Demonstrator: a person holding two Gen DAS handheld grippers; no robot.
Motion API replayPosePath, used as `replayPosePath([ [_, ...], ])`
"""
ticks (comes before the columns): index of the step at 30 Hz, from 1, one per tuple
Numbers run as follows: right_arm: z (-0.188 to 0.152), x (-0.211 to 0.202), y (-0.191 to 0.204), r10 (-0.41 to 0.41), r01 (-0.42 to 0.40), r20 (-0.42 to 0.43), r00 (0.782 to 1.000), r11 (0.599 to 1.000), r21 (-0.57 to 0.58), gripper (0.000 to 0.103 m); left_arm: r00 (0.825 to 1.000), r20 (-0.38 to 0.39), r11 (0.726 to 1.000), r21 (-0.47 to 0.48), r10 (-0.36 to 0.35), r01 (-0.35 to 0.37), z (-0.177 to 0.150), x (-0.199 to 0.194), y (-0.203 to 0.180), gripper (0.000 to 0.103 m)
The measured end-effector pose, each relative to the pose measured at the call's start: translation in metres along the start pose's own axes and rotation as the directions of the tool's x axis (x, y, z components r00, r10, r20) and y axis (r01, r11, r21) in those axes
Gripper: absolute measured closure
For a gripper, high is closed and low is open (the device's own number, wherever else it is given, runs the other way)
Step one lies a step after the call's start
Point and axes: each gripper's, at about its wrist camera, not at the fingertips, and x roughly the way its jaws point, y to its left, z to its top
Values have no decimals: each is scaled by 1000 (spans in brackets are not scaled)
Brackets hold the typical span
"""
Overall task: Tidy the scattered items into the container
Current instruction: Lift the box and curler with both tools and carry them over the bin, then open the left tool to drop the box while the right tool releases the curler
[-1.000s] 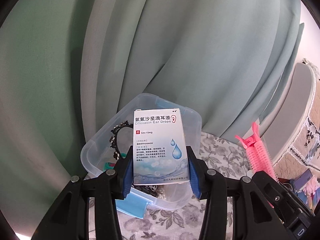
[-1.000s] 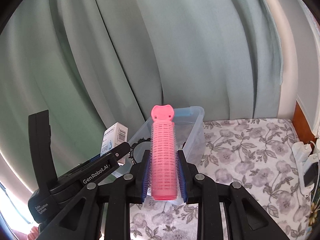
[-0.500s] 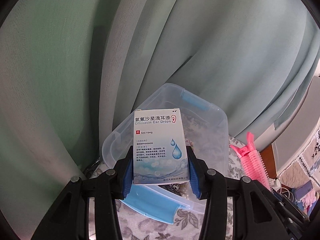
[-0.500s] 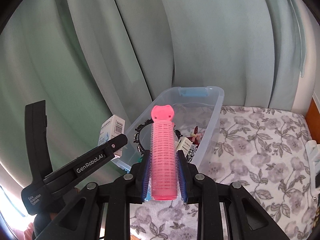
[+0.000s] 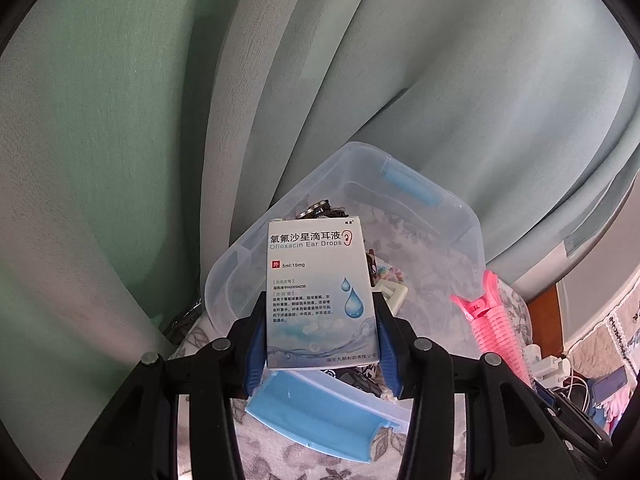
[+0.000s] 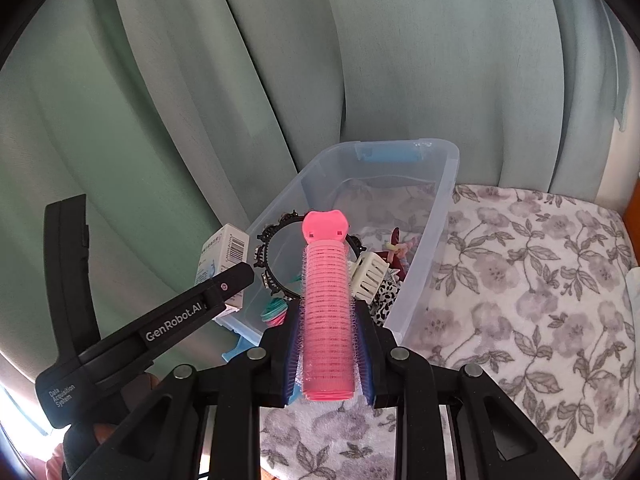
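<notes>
1. While both tools are carrying a load, the left gripper (image 5: 320, 344) is clamping the lower part of a white and blue cardboard ear-drops box (image 5: 318, 292), holding it upright at the lower centre of the left wrist view.
2. The right gripper (image 6: 326, 354) is squeezing a pink ribbed plastic hair-roller clip (image 6: 326, 308) between its blue pads, at the centre bottom of the right wrist view.
3. The clear plastic storage bin with blue handles (image 6: 444, 208) is sitting on the grey floral cloth (image 6: 520, 280) against the green curtain (image 6: 200, 80), just beyond both loads.
4. Inside it a black studded headband (image 6: 266, 264), a cream claw clip (image 6: 370, 270) and other small pieces are already lying.
5. Judging by this, the step in hand is carrying both items to the bin; neither is released yet.
6. The next move is probably calling for bringing each load over the open rim, lowering it, then parting the fingers so it is dropping clear of the wall.
</notes>
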Motion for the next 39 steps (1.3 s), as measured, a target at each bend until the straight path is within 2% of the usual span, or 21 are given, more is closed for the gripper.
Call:
replayPosePath([
  [12,-1,23,-3,8,-8,-60,998,1000,3,76,1000,-25,1000,9,3,-3,-1,15,-2,55],
  [23,-2,27,-3,-4,4,-73,997,1000,2,73,1000,-30,1000,6,3,-3,1,19,-3,54],
  [25,-1,27,-2,-8,7,-75,997,1000,-2,73,999,-32,1000,4,-7,7,2,23,-4,51],
  [29,0,28,0,-4,4,-76,997,1000,-9,66,999,-32,1000,7,-24,24,1,24,-7,42],
  [33,-1,26,3,-4,2,-68,998,1000,-21,58,999,-33,1000,7,-25,25,1,21,-8,41],
  [39,-2,19,3,-10,8,-52,999,1000,-21,51,999,-30,1000,13,-19,20,0,14,-11,38],
])
